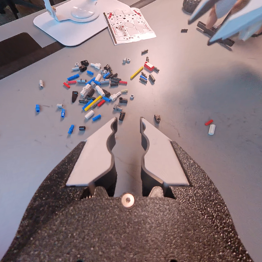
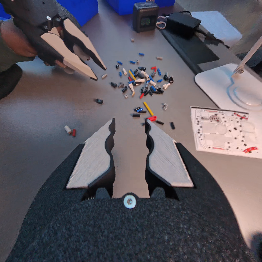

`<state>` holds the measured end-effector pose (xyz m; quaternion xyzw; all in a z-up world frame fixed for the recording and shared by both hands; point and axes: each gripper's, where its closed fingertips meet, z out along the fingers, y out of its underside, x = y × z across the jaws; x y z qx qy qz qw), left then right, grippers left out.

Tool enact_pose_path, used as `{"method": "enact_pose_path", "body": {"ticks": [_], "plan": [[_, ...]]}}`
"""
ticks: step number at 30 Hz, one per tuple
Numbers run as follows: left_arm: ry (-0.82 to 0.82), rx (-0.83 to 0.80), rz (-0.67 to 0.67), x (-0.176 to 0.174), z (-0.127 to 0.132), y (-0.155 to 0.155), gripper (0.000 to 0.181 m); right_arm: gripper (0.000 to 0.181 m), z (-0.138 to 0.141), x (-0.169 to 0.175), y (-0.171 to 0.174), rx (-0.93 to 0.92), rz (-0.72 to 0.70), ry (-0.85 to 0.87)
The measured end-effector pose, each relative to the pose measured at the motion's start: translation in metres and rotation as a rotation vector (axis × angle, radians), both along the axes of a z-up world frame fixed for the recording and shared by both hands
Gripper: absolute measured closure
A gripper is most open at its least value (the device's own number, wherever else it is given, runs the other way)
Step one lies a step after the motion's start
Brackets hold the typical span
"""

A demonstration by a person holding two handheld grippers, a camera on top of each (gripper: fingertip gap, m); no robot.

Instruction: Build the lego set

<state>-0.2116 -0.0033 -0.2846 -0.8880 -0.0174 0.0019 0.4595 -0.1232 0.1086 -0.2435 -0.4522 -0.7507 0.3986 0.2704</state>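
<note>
Grey tabletop [image 1: 191, 99], small Lego Technic parts scattered across it. Far left in the left wrist view: a lone blue pin [image 1: 37, 108] apart from the rest. Then the main heap of Lego pieces [image 1: 96, 87] — blue, black, red, white and grey pins and connectors, with a yellow axle [image 1: 92, 103] lying slantwise at its near edge. Behind the heap, a white monitor stand base [image 1: 59, 29]; just right of it, the sticker sheet [image 1: 129, 26] flat on the tabletop. Right of the heap, a second yellow axle [image 1: 136, 72] and a red block with black pins [image 1: 148, 66] close by. Left hand-held gripper [image 1: 128, 120] low over the tabletop, jaws spread, nothing between them, tips just short of the heap; a black connector [image 1: 157, 118] just beside the right tip. Farther right, a red pin [image 1: 208, 122] touching or nearly touching a pale grey sleeve [image 1: 211, 129], well apart from the heap. Upper right, blurred: the right hand-held gripper [image 1: 226, 25] over some black parts.

Right wrist view, blurred: left hand-held gripper at upper left, jaws apart. Right hand-held gripper [image 2: 130, 120] centre, jaws spread and empty, right tip next to the red block. Same heap ahead, sticker sheet at right beside the stand base.
</note>
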Motion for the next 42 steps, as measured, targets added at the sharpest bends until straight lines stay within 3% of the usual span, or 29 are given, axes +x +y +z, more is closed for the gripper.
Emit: {"method": "enact_pose_path", "body": {"ticks": [4, 9, 21, 25, 37, 38, 42], "plan": [[0.010, -0.026, 0.014, -0.003, -0.008, 0.001, 0.148, 0.140, -0.024, 0.030, -0.013, -0.014, -0.065, -0.012], [0.002, -0.055, 0.042, -0.009, -0.018, 0.002, 0.149, 0.146, -0.032, 0.036, -0.011, 0.012, -0.128, 0.041], [0.022, -0.113, -0.003, -0.014, -0.027, 0.023, 0.154, 0.154, -0.026, 0.037, -0.015, 0.029, -0.117, 0.112], [0.045, -0.148, -0.048, -0.007, -0.032, 0.023, 0.173, 0.154, -0.026, 0.038, -0.016, 0.035, -0.113, 0.118], [0.009, -0.084, -0.113, 0.010, -0.022, 0.023, 0.173, 0.154, -0.027, 0.038, -0.018, 0.063, -0.100, 0.124], [0.013, -0.081, -0.113, 0.010, -0.022, 0.023, 0.173, 0.154, -0.027, 0.038, -0.018, 0.062, -0.101, 0.123], [0.041, -0.073, -0.107, 0.008, -0.020, 0.018, 0.141, 0.154, -0.027, 0.038, -0.017, 0.060, -0.102, 0.123]]}}
